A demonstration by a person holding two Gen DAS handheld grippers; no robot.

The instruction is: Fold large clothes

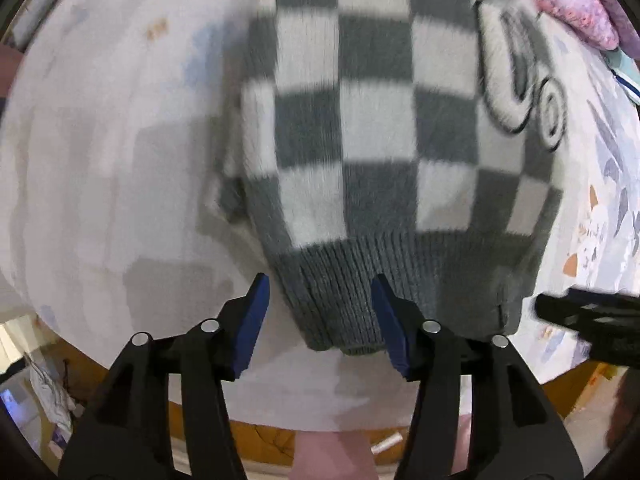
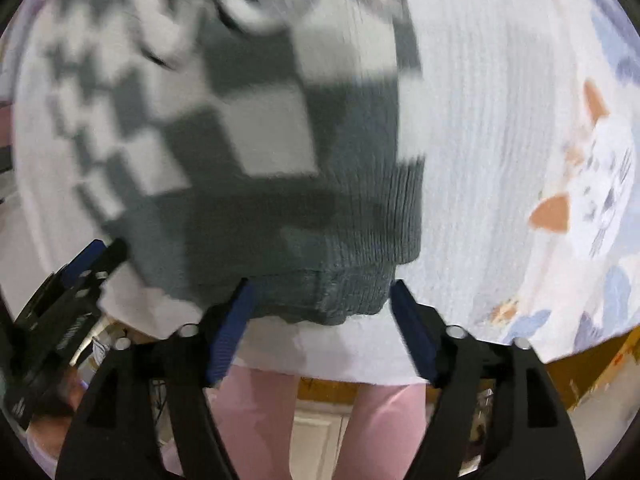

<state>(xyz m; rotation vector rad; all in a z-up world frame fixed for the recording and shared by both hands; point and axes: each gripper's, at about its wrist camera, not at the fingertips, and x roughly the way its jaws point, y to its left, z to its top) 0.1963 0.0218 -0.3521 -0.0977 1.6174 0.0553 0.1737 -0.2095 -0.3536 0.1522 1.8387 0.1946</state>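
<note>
A grey and white checkered knit sweater [image 1: 360,128] lies on a white bedsheet [image 1: 100,160], its ribbed grey hem [image 1: 352,288] toward me. My left gripper [image 1: 320,292] is open, its blue pads either side of the hem's left corner. In the right wrist view the sweater [image 2: 248,140] is blurred; my right gripper [image 2: 320,296] is open around the hem's right part [image 2: 328,296]. The right gripper also shows at the right edge of the left wrist view [image 1: 592,320]; the left gripper shows at the left of the right wrist view [image 2: 68,300].
A pink knitted item [image 1: 576,4] lies at the far right of the bed. The sheet has printed patches [image 2: 580,184] on the right. The bed's near edge [image 2: 360,364] is just below the hem, with pink trousers [image 2: 260,420] and floor beyond.
</note>
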